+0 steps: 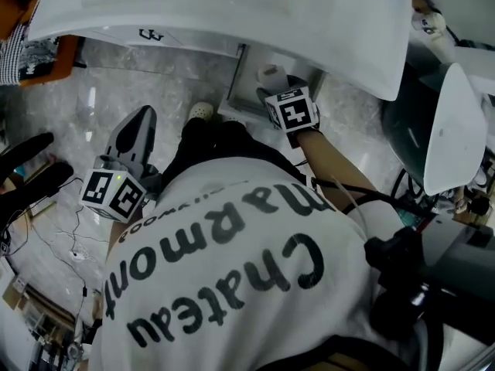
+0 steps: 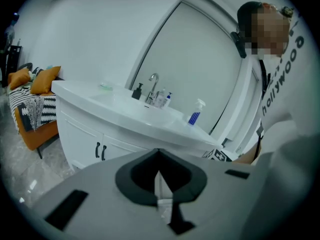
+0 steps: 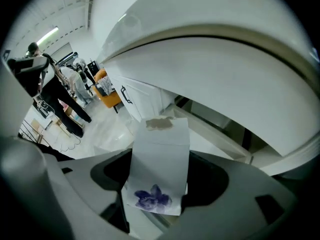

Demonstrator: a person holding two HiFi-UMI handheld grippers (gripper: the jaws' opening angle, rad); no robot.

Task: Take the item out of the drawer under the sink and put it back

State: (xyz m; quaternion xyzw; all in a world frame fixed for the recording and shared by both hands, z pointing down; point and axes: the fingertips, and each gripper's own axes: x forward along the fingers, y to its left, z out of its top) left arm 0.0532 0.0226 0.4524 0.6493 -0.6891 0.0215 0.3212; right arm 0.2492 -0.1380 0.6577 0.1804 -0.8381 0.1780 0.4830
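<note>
Your right gripper (image 3: 157,194) pinches the white flower-printed box (image 3: 161,149) by its near end, long axis along the jaws, taped end pointing toward the drawer (image 3: 220,134) under the sink (image 3: 210,49); your left gripper (image 2: 160,184) sits pressed together, empty.

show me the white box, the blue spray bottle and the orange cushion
white box (image 3: 160,159), right gripper view, plain front face
blue spray bottle (image 2: 194,117), left gripper view, blue body
orange cushion (image 2: 44,79), left gripper view, its middle

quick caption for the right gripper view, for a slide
Right gripper clamped on a white box with a purple flower print, below the sink counter.
</note>
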